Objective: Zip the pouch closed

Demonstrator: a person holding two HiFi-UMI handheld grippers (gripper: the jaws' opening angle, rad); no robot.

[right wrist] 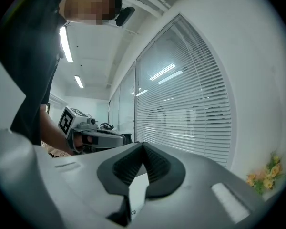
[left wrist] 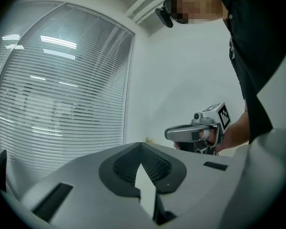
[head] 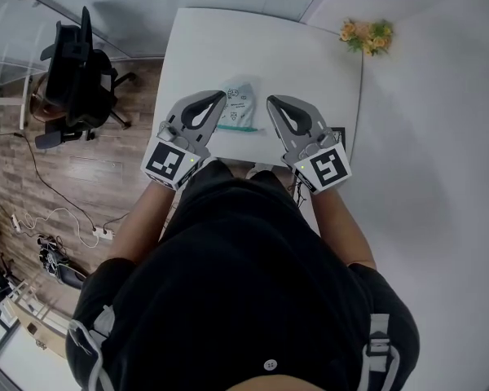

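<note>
A small pale printed pouch (head: 239,101) with a teal zipper edge (head: 235,127) lies on the white table (head: 228,47), in front of the person. My left gripper (head: 222,95) is held above the table just left of the pouch, jaws shut with nothing between them. The right gripper (head: 270,100) hovers just right of the pouch, also shut and empty. In the left gripper view the closed jaws (left wrist: 142,144) point level toward a window, with the right gripper (left wrist: 188,133) beside them. The right gripper view shows its closed jaws (right wrist: 143,144) and the left gripper (right wrist: 102,138). Neither gripper view shows the pouch clearly.
A black office chair (head: 77,76) stands on the wooden floor left of the table. Yellow flowers (head: 367,35) sit at the table's far right corner. Cables and a power strip (head: 98,233) lie on the floor. Window blinds (left wrist: 62,104) fill the wall ahead.
</note>
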